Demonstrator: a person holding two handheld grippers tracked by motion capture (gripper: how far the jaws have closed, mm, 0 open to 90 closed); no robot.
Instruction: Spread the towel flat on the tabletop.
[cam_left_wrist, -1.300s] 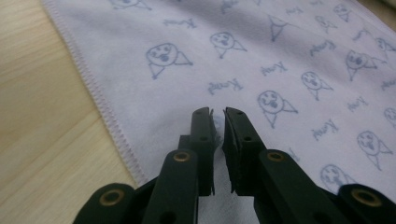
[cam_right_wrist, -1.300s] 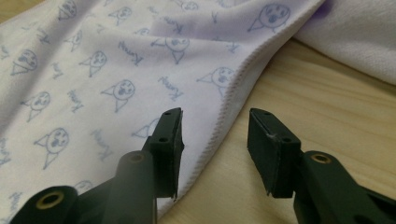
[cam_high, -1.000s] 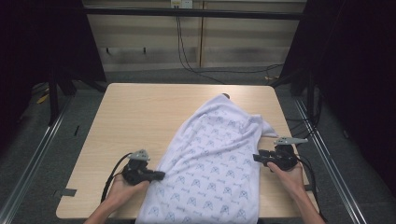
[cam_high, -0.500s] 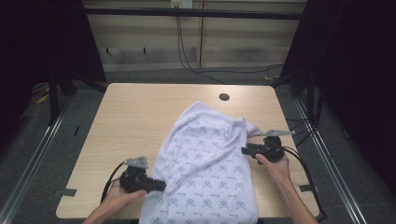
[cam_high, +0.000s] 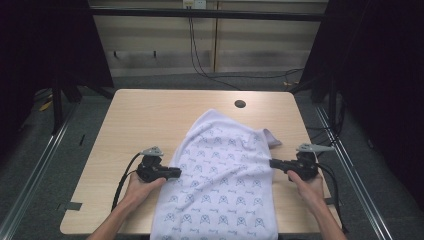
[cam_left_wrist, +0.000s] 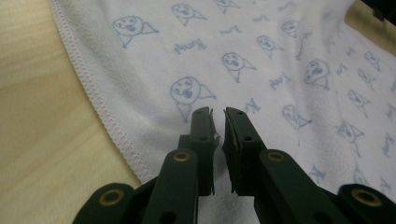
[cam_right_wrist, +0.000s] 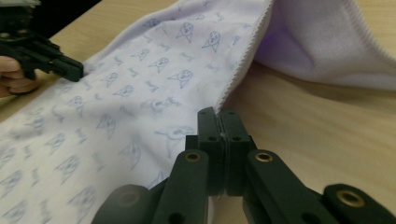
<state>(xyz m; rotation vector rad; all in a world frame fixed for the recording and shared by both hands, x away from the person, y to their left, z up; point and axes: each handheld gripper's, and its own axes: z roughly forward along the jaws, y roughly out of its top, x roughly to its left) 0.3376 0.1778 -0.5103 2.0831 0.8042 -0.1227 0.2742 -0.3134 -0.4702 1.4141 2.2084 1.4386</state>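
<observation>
The printed towel (cam_high: 220, 180) lies spread down the middle of the counter (cam_high: 140, 120), its near end hanging over the counter's front edge and its far right corner folded back on itself. The left gripper (cam_high: 176, 173) sits at the towel's left hem, fingers (cam_left_wrist: 201, 135) a narrow slit apart with no cloth between them — not gripping. The right gripper (cam_high: 273, 163) is at the towel's right hem; its fingers (cam_right_wrist: 209, 140) have just closed and meet flush, and I cannot tell whether they pinch any cloth. By my reading the towel is roughly laid out, but the folded corner is not yet smoothed — folding looks barely begun.
</observation>
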